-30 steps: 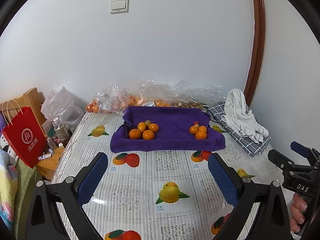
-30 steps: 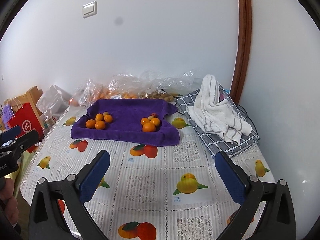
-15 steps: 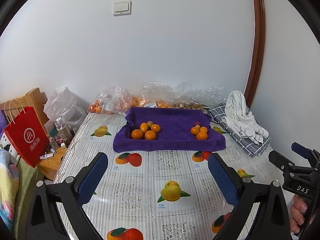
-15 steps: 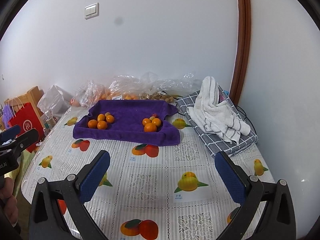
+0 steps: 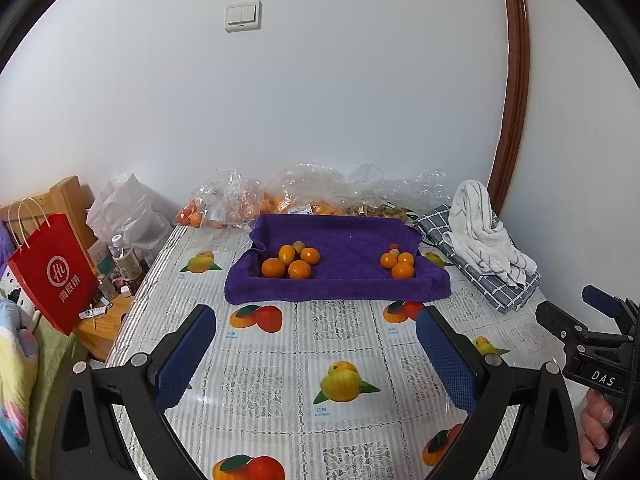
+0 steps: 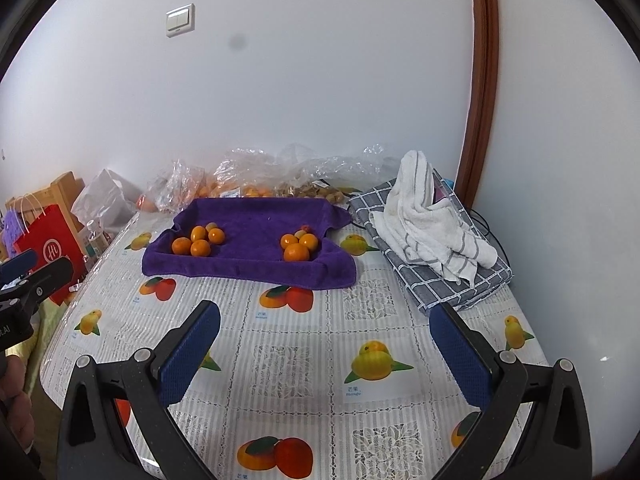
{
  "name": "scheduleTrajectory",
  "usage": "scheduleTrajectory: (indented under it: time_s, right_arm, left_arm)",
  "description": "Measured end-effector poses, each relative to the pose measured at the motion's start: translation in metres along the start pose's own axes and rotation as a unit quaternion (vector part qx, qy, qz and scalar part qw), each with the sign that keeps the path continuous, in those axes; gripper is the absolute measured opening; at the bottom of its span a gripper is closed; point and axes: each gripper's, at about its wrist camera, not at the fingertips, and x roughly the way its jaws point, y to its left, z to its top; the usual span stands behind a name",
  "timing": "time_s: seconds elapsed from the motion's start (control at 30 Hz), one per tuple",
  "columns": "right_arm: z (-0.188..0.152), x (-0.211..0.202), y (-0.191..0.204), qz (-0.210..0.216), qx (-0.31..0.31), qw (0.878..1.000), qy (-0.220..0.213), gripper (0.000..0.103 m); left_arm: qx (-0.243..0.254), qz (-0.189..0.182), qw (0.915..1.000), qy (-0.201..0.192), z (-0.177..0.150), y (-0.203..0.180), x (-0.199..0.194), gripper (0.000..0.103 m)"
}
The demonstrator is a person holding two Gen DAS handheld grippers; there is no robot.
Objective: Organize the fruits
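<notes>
Your left gripper [image 5: 316, 344] is spread wide and holds nothing; it hangs above the fruit-print tablecloth [image 5: 336, 364], well short of the fruit. At far left, a red paper bag [image 5: 54, 268] stands beside the table. On the purple towel [image 5: 340, 276], the left group of oranges [image 5: 290, 262] sits near the towel's left fold, and the right group of oranges [image 5: 396, 262] sits near its right edge, the two groups well apart. Clear plastic bags [image 5: 320, 192] line the wall behind. A white striped cloth [image 6: 428, 220] lies on a checked cloth [image 6: 436, 280] at right. Your right gripper [image 6: 324, 350] is likewise fully spread and empty, above the tablecloth.
</notes>
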Motion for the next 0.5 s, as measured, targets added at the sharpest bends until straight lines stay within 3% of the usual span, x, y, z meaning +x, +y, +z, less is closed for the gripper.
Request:
scheduleTrajectory:
  time_s: [0.5]
  right_arm:
    - [-0.0008,0.0028,-0.0013,0.001,0.001,1.000,0.000,0.103]
  left_arm:
    - [0.002,-0.001,1.0000,0.002,0.0013,-0.0021,0.0025,0.101]
